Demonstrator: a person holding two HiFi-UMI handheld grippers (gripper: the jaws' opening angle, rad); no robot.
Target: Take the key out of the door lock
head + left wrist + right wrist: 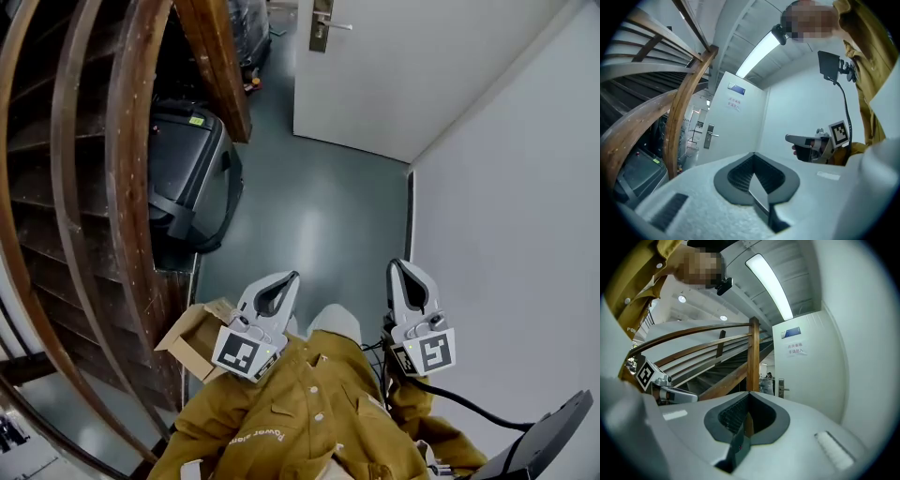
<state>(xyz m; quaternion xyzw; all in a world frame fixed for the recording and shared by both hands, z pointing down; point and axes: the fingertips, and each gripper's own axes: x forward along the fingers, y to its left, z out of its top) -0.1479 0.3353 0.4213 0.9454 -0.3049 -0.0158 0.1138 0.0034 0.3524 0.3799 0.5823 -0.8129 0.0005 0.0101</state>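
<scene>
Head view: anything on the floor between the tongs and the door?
Nothing: the head view shows bare grey floor up to the door.

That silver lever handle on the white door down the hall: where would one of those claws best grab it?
Probably the free bar of the silver lever handle, away from its tall metal backplate, coming straight at the white door with one jaw above and one below. The bar lies level and seems to stand off the door, leaving room for pads.

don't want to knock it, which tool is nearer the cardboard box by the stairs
Left. In the head view the left tool is just right of the cardboard box; the right tool is farther right, by the wall.
</scene>
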